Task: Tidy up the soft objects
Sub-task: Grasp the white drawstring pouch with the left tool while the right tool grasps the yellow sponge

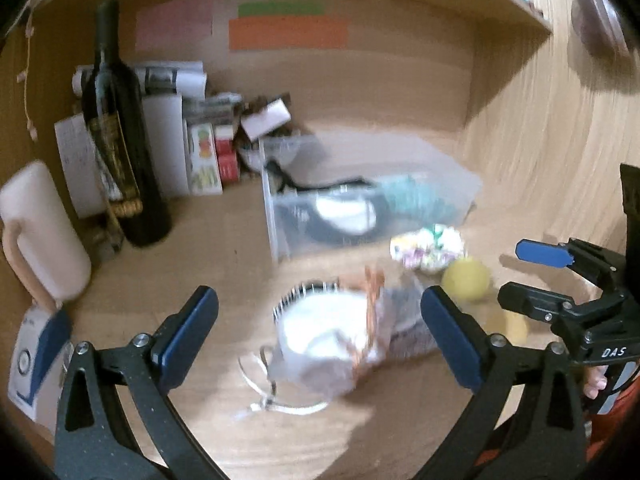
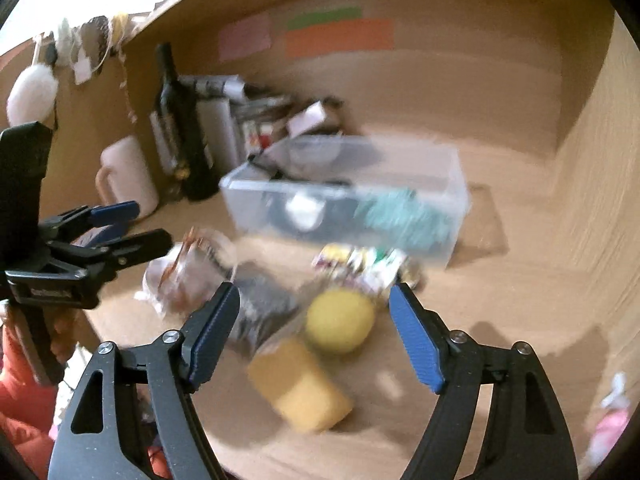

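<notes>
Both views are motion-blurred. My left gripper is open and empty above a clear bag holding white and orange-brown items. My right gripper is open and empty above a yellow round sponge and a yellow block sponge. A dark soft item and a colourful patterned bundle lie beside them. A clear plastic bin behind holds a teal soft item and a black-and-white one. The right gripper shows at the right in the left wrist view.
A dark wine bottle, a cream jug, boxes and rolled papers stand at the back left. A wooden back wall with coloured paper strips and a side wall close the desk. A pink item lies at the right.
</notes>
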The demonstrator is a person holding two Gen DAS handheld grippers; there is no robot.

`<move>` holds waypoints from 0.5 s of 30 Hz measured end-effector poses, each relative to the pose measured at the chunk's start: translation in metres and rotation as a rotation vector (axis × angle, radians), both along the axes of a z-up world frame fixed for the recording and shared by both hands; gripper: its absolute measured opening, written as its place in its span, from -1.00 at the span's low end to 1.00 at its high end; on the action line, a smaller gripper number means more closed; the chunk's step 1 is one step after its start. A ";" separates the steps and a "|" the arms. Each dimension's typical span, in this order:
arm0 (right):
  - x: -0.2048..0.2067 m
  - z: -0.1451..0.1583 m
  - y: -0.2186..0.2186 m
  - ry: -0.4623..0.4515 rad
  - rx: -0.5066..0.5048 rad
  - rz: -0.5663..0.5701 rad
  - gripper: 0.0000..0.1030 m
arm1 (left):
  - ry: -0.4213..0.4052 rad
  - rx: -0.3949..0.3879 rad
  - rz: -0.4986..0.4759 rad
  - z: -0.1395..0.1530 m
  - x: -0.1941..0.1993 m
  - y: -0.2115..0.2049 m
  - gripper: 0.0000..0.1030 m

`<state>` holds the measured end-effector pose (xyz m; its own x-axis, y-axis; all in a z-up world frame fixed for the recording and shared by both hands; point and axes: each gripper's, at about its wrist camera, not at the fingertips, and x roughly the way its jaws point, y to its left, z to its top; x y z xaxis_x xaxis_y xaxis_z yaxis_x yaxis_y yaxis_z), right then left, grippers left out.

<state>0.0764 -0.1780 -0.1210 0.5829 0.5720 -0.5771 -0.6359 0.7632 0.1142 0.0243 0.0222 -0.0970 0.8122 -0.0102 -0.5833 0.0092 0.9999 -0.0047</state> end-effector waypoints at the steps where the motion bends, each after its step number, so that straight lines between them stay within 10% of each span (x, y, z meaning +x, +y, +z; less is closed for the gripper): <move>1: -0.002 -0.006 0.002 0.015 -0.008 0.010 0.46 | 0.010 -0.004 -0.004 -0.005 -0.001 -0.001 0.99; 8: -0.004 -0.037 0.007 0.111 -0.057 0.063 0.19 | 0.057 -0.053 -0.032 -0.027 0.004 -0.004 0.92; 15: -0.005 -0.029 -0.002 0.085 -0.038 0.054 -0.18 | 0.109 -0.069 -0.062 -0.038 0.011 -0.003 0.00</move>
